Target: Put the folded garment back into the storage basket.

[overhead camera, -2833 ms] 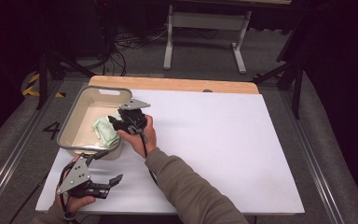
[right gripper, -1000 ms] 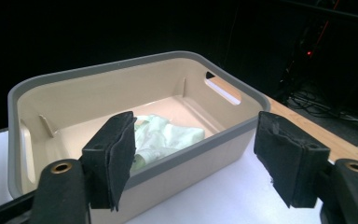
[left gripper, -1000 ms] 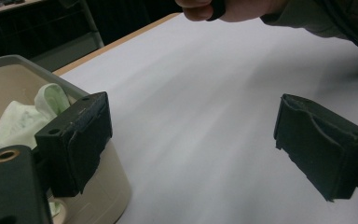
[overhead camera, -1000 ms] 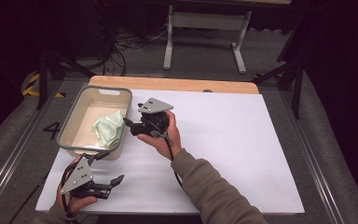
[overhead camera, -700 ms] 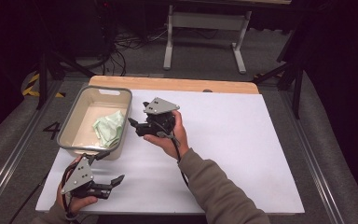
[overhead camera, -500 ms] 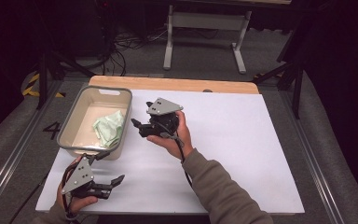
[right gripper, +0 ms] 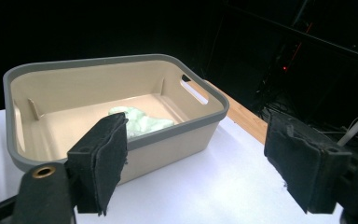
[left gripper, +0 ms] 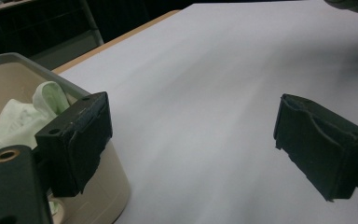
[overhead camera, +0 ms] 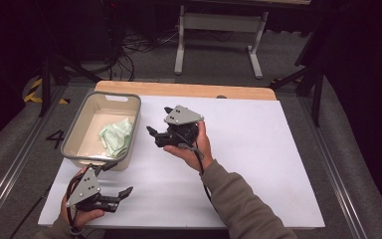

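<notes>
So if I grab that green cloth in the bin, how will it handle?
The green cloth lies crumpled in soft folds, so it is probably floppy and will drape from the jaws. It looks thin, so likely light; the bin should hardly shift. Fabric on padded jaws probably won't slip, though you may catch only one fold. Both grippers, left and right, are open.

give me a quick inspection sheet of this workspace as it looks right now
surface: white tabletop sheet on a wooden table, bare apart from the bin
job's things: beige plastic bin with grey rim at the sheet's left; crumpled pale green cloth lying inside it
clutter: nothing seen
grippers: left gripper open, low at the near left edge; right gripper open, beside the bin, fingers empty
cables: black cable trailing from the right gripper along the sleeve; loose cables on the floor beyond
surroundings: dark room, grey floor, metal stand legs behind the table
</notes>
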Available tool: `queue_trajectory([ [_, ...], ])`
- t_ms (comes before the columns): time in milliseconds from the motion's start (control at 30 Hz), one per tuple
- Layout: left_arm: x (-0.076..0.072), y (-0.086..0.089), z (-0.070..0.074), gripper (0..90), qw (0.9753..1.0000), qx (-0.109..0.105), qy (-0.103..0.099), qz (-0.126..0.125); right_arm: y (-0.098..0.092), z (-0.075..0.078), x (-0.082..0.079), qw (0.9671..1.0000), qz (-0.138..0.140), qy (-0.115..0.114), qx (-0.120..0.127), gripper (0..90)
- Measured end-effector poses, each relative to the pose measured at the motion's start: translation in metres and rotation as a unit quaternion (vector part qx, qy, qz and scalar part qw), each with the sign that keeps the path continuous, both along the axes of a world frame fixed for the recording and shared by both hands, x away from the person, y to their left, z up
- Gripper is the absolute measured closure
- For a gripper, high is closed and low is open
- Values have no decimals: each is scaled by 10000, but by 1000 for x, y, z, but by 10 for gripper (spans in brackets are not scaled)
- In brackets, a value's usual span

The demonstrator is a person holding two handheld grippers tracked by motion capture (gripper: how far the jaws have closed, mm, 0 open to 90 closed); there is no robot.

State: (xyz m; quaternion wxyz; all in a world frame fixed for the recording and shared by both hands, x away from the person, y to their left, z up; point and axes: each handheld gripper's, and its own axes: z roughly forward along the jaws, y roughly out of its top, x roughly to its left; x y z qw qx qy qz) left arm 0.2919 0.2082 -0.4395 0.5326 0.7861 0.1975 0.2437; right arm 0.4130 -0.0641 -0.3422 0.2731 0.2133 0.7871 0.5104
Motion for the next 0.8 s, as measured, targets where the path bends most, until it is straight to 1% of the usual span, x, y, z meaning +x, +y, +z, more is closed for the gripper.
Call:
queue_trajectory([
  [100,0,-1,-1,123,10000,-45,56,1,-4,1,-2,10000,-39,-27,-23,209],
  [167,0,-1,-1,123,10000,-11,31,3,-6,3,-3,9999,-68,-80,-31,190],
  [200,0,-1,-1,123,10000,-11,33,4,-8,4,-4,9999,-106,-86,10,182],
  [233,0,-1,-1,123,10000,-8,31,6,-10,4,-4,9999,-93,-75,47,173],
  [400,0,-1,0,123,10000,13,36,-5,-17,6,-6,10000,-6,-70,39,115],
  [433,0,-1,0,123,10000,2,53,-7,-18,6,-6,9999,-43,-95,28,107],
  [500,0,-1,-1,123,10000,-16,65,-1,-20,5,-7,10000,-36,-69,62,95],
  [533,0,0,0,123,10000,11,42,2,-22,5,-8,9999,-34,-80,80,88],
  [567,0,-1,0,123,10000,17,39,6,-23,5,-8,9999,-76,-91,95,76],
  [633,0,-1,0,123,10000,22,38,2,-26,4,-9,9998,-2,-73,173,66],
  [800,0,-1,-1,123,10000,21,36,1,-33,6,-13,9996,-4,-150,242,33],
])
